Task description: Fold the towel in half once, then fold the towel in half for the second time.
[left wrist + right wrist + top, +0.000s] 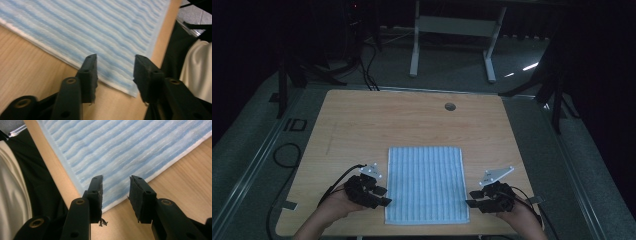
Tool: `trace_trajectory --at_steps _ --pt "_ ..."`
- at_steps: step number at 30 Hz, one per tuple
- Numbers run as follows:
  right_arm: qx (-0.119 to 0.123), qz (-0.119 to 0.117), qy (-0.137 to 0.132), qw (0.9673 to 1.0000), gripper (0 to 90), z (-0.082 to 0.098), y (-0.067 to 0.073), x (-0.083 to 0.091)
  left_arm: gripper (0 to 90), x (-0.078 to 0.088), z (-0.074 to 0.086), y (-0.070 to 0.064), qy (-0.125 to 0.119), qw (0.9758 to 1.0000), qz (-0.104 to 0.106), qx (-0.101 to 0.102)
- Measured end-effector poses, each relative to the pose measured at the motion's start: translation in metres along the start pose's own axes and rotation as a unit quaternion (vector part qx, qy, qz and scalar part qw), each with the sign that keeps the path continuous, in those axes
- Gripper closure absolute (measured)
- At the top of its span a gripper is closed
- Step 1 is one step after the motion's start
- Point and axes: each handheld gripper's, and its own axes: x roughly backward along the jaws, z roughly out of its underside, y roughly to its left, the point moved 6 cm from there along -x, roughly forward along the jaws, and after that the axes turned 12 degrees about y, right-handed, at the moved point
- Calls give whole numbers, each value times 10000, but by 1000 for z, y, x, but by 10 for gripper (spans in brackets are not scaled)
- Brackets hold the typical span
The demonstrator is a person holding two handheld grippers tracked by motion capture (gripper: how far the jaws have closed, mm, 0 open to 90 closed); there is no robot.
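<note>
High view: striped cloth [426, 184] flat on table [362, 120], left tool [382, 196] and right tool [474, 198] apart, seemingly empty, at its near corners.

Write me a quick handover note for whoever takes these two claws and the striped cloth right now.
Left claw: open, nothing between its jaws, hovering over the near left corner of the blue-striped cloth.
Right claw: open, empty, hovering over the near right corner.
Cloth: lies flat and spread on the wooden table, near the person's edge, both near corners free.
Done: cloth laid out flat.
Left: probably grip both near corners; no fold is visible yet.
</note>
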Motion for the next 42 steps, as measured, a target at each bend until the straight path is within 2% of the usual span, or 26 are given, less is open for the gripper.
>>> trace_trajectory --at_steps 4,9,13,15,18,22,28,30,31,33,36,42 --pt "50 55 49 10000 596 -9 -10 -4 507 -6 -5 9 158 9997 -204 -7" --pt "45 107 46 9999 577 -25 -28 -7 493 -5 -12 24 135 9992 -345 126" --pt "12 125 51 9999 567 -38 -42 -9 454 -4 -19 38 149 9985 -504 149" --pt "-46 122 -5 9999 565 -45 -51 -8 444 -4 -22 45 175 9984 -518 170" --pt "-106 258 -1 9996 560 -55 -66 -8 436 -4 -28 57 197 9980 -555 250" --pt "-225 456 82 9987 553 -64 -87 -11 433 -4 -37 73 90 9979 -576 291" --pt "-401 577 80 9975 542 -80 -115 -15 433 -1 -51 100 66 9949 -862 516" --pt "-361 606 2 9975 535 -86 -123 -17 433 -1 -55 108 42 9947 -833 609" --pt "-373 600 -15 9975 533 -88 -126 -17 433 -1 -57 113 19 9941 -882 625" --pt "-473 568 -33 9973 529 -92 -133 -20 433 -2 -60 120 -19 9942 -838 681" --pt "-586 572 32 9966 527 -98 -142 -27 433 -5 -66 131 -44 9931 -902 754" --pt "-734 541 133 9957 513 -109 -155 -41 433 -10 -78 145 -102 9926 -859 847"
